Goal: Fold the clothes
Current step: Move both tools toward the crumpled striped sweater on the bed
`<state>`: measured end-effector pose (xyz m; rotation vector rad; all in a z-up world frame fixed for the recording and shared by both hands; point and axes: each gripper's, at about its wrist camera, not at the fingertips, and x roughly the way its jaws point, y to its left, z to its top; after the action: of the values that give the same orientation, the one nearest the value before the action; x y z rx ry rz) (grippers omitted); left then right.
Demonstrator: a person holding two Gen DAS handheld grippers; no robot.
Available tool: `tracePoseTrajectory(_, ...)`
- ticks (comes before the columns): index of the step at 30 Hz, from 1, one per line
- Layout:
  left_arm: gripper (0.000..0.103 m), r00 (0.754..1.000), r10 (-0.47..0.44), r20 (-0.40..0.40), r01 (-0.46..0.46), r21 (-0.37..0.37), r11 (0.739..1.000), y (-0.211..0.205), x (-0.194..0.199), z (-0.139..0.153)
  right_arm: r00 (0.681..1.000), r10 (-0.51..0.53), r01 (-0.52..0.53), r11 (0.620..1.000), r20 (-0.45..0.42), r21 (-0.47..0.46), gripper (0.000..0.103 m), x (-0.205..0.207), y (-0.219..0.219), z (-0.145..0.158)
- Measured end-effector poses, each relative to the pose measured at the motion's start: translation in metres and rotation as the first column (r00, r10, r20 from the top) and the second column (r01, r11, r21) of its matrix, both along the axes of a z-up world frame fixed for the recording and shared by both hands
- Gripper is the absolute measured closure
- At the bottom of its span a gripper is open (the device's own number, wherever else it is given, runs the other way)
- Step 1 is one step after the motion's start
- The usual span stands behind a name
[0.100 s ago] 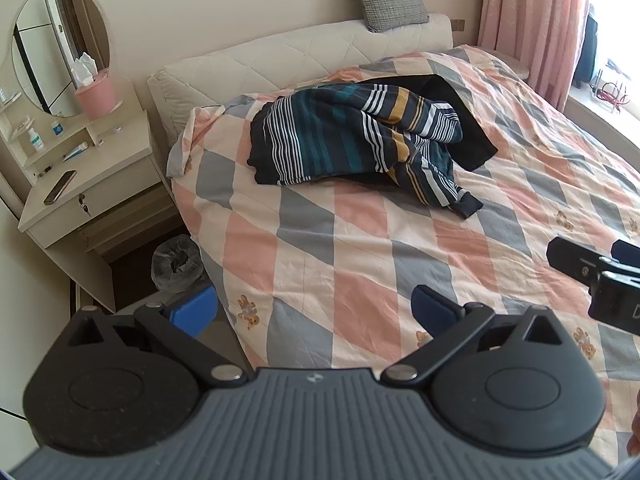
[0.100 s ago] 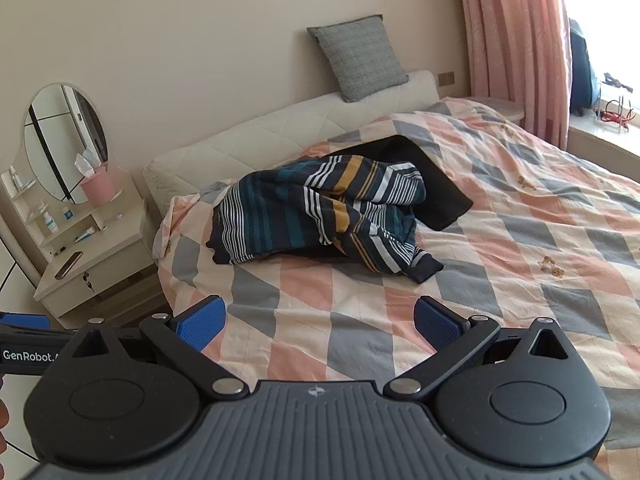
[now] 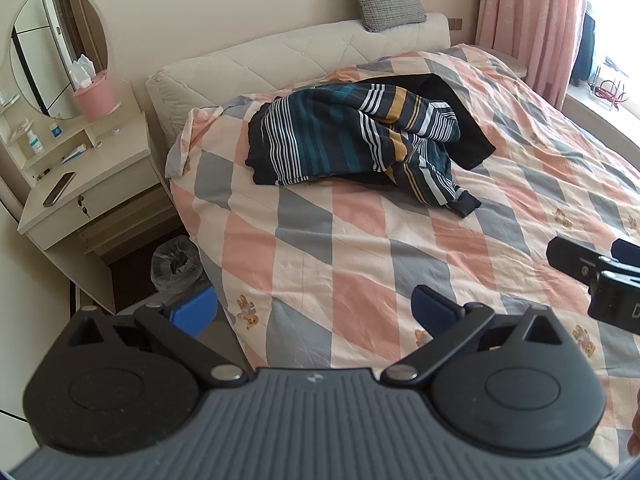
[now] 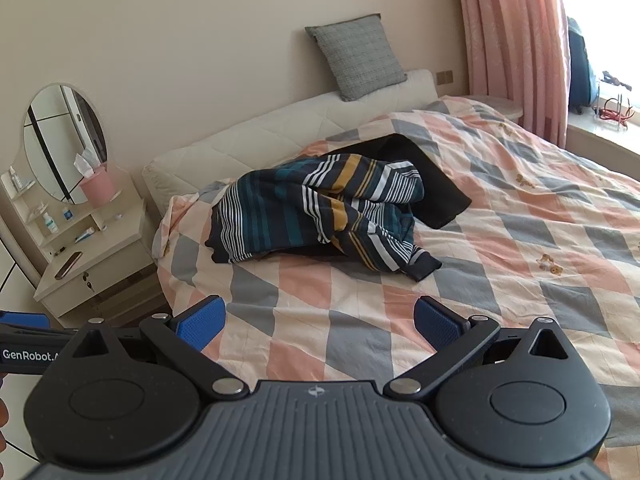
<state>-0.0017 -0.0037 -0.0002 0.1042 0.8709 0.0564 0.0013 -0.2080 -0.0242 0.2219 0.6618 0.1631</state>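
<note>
A crumpled striped garment (image 3: 352,136) (image 4: 320,204) in dark blue, teal, white and mustard lies heaped near the head of the bed, on top of a flat black garment (image 3: 452,108) (image 4: 424,176). My left gripper (image 3: 314,312) hovers open over the near left corner of the bed, well short of the clothes, with nothing between its blue pads. My right gripper (image 4: 320,324) is open too, empty, and equally far from the heap. In the left wrist view the right gripper (image 3: 592,264) shows at the right edge.
The bed carries a pink, grey and cream diamond quilt (image 3: 360,272) (image 4: 520,240). A grey pillow (image 4: 356,56) leans on the headboard. To the left stand a cream dresser (image 3: 88,192) with mirror, a phone and a pink tissue box, and a bin (image 3: 176,264) on the floor. Pink curtains (image 4: 512,40) hang at right.
</note>
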Motion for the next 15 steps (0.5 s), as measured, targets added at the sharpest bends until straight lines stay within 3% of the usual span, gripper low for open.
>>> tracePoseTrajectory(15, 0.001, 0.999, -0.018, -0.035, 0.017, -0.011, 1.0, 0.006, -0.008, -0.008, 1.0, 0.008, -0.008, 1.0, 0.014, 0.0, 0.0, -0.007, 0.005, -0.001)
